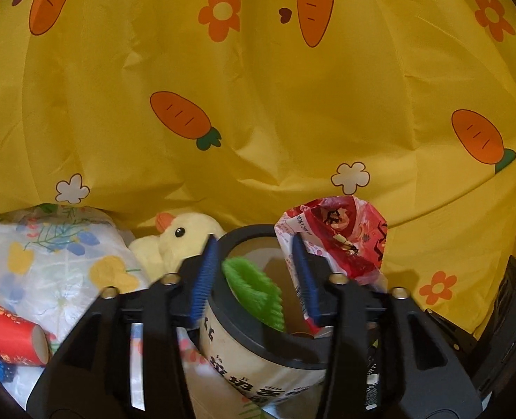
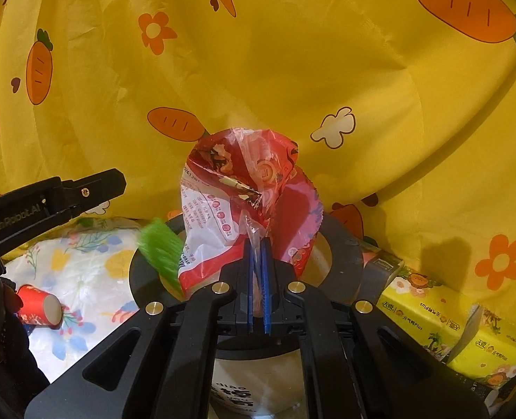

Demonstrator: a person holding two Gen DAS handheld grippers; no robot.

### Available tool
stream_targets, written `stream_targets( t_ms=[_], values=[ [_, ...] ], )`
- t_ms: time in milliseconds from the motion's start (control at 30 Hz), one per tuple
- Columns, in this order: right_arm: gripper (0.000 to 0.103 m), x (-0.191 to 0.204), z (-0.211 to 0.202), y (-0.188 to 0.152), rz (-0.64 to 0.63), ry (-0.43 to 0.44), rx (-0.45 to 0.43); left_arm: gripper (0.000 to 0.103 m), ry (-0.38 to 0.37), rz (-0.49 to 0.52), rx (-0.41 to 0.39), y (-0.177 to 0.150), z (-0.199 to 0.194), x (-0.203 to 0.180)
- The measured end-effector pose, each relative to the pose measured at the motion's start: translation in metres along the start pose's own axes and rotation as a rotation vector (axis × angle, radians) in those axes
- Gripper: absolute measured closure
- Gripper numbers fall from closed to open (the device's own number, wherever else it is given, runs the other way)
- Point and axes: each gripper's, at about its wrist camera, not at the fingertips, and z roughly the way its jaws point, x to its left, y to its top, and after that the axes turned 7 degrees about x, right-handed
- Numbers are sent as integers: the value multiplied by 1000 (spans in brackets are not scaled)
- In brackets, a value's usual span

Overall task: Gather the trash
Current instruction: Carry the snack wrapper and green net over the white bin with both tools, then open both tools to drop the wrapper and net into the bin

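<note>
A small white trash bin with a black rim [image 1: 254, 328] [image 2: 341, 241] stands in front of me. A green bristly piece [image 1: 254, 289] [image 2: 162, 249] sticks out of it. My right gripper [image 2: 257, 244] is shut on a crumpled red and white plastic wrapper [image 2: 244, 206] and holds it over the bin's opening; the wrapper also shows in the left wrist view [image 1: 341, 241]. My left gripper [image 1: 254, 269] is open, its fingers astride the bin's rim, empty. A red paper cup [image 1: 13, 340] [image 2: 39, 305] lies on its side at the left.
A yellow carrot-print curtain [image 1: 258, 104] hangs close behind. A floral white cloth [image 1: 59, 262] covers the surface at the left, with a yellow duck plush [image 1: 177, 241] on it. Yellow tissue packs [image 2: 442, 317] lie at the right.
</note>
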Motion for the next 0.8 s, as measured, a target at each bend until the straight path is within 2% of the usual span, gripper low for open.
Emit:
stream_targets(
  t_ms=[67,133,167,233,300,367,533,633,800],
  values=[
    [98,1,0,0,-2,5,1,32,-1,-5,-20,-3,-7,3],
    [97,1,0,0,-5,7,0,21,28,-10,-34,-5,-14,7],
    [95,1,0,0,-5,7,0,20,45,-9,-43,-7,-19,9],
    [85,0,-1,-1,2,15,-1,16,74,-9,-55,-12,-31,14],
    [66,1,-1,0,4,16,-6,12,93,-10,-66,-18,-43,21],
    [65,2,-3,0,2,12,-13,8,134,-15,-81,-26,-57,28],
    [57,1,-14,-2,26,28,-27,6,239,-34,-107,-46,-90,50],
    [46,6,-27,-7,28,37,-44,6,306,-38,-120,-58,-108,60],
    [19,21,-56,-23,25,59,-88,6,367,-56,-111,-76,-133,69]
  ],
)
